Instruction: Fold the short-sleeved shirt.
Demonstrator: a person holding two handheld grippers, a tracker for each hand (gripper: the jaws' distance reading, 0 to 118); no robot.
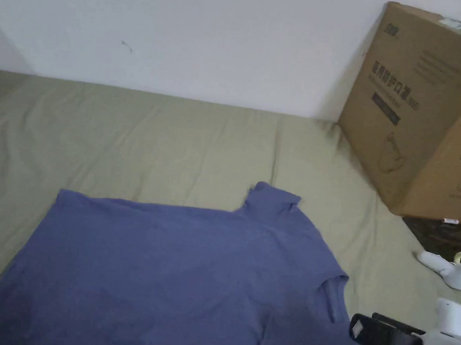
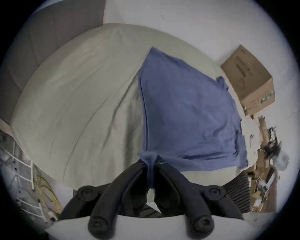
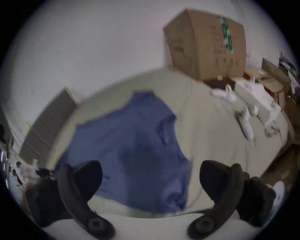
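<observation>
The short-sleeved shirt (image 1: 174, 272), blue, lies spread flat on the olive-green bed sheet (image 1: 126, 135), its collar toward 3 o'clock in my head view and one sleeve poking out toward 12. My left gripper (image 2: 151, 160) is clenched on a pinch of the shirt's edge: in the left gripper view both jaws press a fold of blue cloth between them, and the rest of the garment stretches away toward 1 o'clock. My right gripper (image 3: 151, 177) hangs released, jaws spread wide; in the right gripper view the shirt lies between and beyond them, toward 12 o'clock, though the blur keeps me from saying whether they touch the cloth. In the head view its black tip (image 1: 384, 340) sits at 4 o'clock, just beside the collar. A cardboard box (image 1: 424, 107) stands against the wall at 2 o'clock, a small white device (image 1: 444, 270) on the sheet below it.
</observation>
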